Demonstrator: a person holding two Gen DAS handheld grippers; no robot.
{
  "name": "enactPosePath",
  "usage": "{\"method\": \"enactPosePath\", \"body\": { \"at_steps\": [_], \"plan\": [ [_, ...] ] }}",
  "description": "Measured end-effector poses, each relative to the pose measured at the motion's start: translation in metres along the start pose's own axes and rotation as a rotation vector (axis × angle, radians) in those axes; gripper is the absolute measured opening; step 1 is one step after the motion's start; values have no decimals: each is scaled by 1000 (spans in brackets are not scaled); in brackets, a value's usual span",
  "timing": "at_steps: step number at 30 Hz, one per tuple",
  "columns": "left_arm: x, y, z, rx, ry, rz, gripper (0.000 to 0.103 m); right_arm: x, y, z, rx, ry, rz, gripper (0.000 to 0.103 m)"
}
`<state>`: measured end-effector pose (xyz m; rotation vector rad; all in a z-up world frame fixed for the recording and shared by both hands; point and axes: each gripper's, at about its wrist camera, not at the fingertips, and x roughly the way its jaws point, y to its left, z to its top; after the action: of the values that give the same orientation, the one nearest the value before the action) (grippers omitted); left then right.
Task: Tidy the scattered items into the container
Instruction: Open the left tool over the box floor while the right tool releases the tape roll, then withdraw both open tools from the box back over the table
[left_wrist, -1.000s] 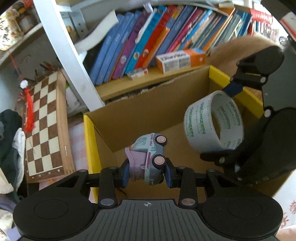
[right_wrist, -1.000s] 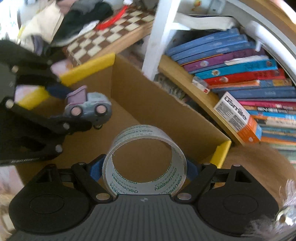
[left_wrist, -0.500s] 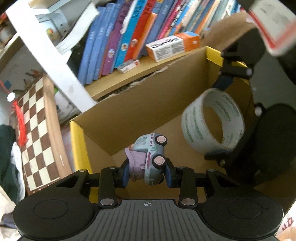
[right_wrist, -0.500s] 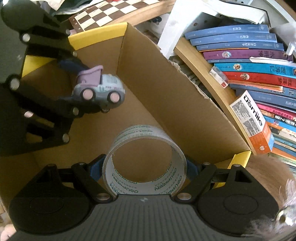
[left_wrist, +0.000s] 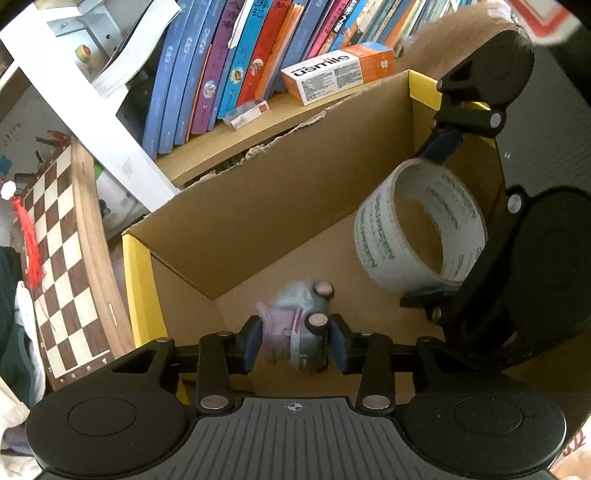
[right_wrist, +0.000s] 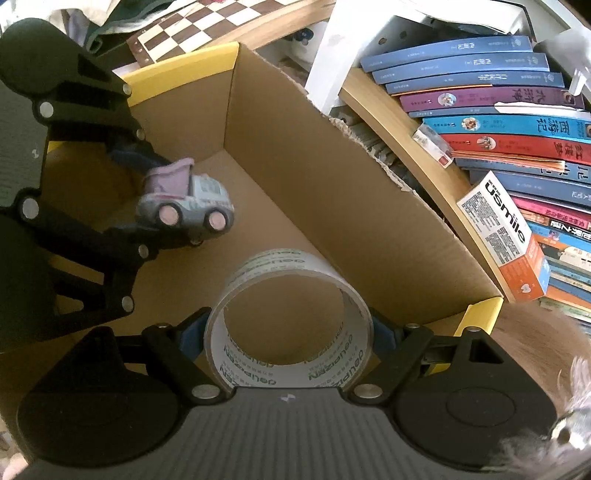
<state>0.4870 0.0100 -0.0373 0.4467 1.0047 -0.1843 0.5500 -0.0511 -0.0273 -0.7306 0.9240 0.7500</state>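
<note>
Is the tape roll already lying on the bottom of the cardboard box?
No: in the right wrist view the tape roll is clamped between the right gripper's fingers above the cardboard box floor.

A chessboard (left_wrist: 70, 254) leans beside shelved books (left_wrist: 221, 62) and a toothpaste box (left_wrist: 336, 75).

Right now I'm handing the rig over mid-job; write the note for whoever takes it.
Left gripper: opening around the toy truck, which looks blurred, as if dropping; both are inside the box.
Right gripper: shut on the tape roll, held above the box floor.
Done: both items carried into the box.
Left: confirm the truck lands, release the tape, withdraw both grippers. No other loose items show in these views.
</note>
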Motion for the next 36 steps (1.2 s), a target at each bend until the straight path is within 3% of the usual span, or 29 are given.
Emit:
{"method": "enactPosePath", "body": {
  "at_steps": [9,20,25,29,36],
  "plan": [
    [-32,4,-8,-43,-109,33,57,-23,-3,-6,49,-72,20,94],
    [-118,5,-33,-138,-313,83,77,-110,-3,-36,207,-261,20,94],
    [-159,2,-59,-193,-404,98,88,-152,16,-61,309,-360,4,94],
    [-188,-4,-84,-218,-460,110,90,-185,38,-86,404,-448,-9,93],
    [-221,-16,-137,-249,-486,124,97,-224,87,-126,465,-536,-119,92]
  ]
}}
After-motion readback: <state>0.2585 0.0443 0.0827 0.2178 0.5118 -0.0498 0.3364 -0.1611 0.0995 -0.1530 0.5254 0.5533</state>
